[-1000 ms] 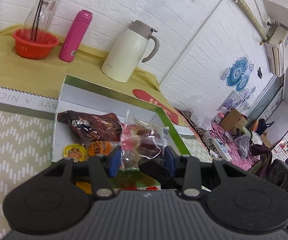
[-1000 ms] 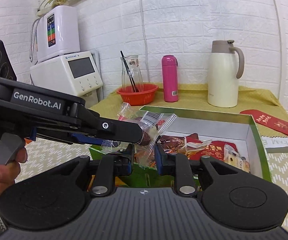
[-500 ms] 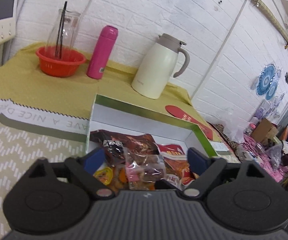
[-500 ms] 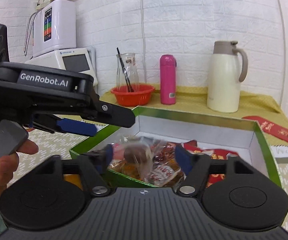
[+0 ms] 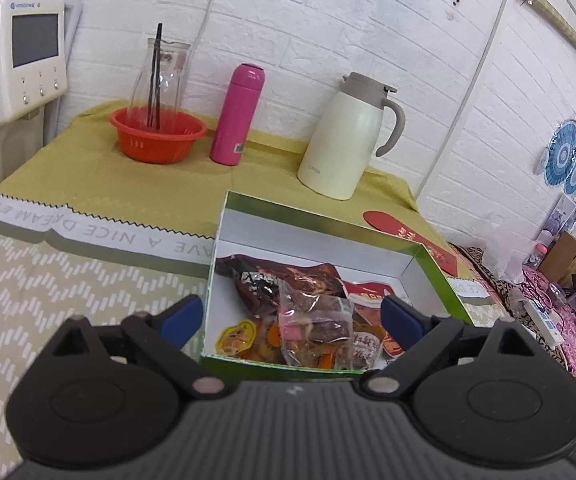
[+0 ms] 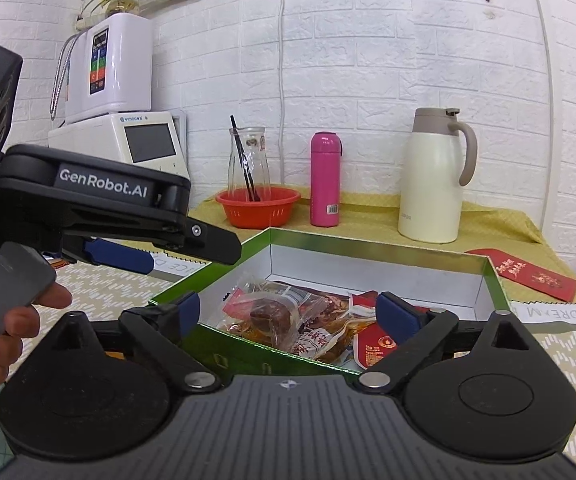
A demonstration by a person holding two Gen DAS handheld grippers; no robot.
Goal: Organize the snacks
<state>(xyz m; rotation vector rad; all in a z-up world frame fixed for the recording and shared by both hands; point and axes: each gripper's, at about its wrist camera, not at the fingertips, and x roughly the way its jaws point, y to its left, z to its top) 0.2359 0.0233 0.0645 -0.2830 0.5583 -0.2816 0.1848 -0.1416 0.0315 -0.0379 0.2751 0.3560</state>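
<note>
Left tool (image 5: 292,314) and right tool (image 6: 288,312): jaws spread wide, nothing gripped. Clear snack bag (image 5: 314,322) lies atop other packets, apparently loose, inside the green box (image 5: 434,276).

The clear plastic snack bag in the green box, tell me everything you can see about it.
The clear plastic snack bag is crinkled, see-through film with a pink label patch and dark brown, rounded pieces inside. It lies slack on top of the other snack packets at the near end of the green box, beside a dark brown packet and red packets. No gripper touches it; it sits loose, partly leaning on the pile.
</note>
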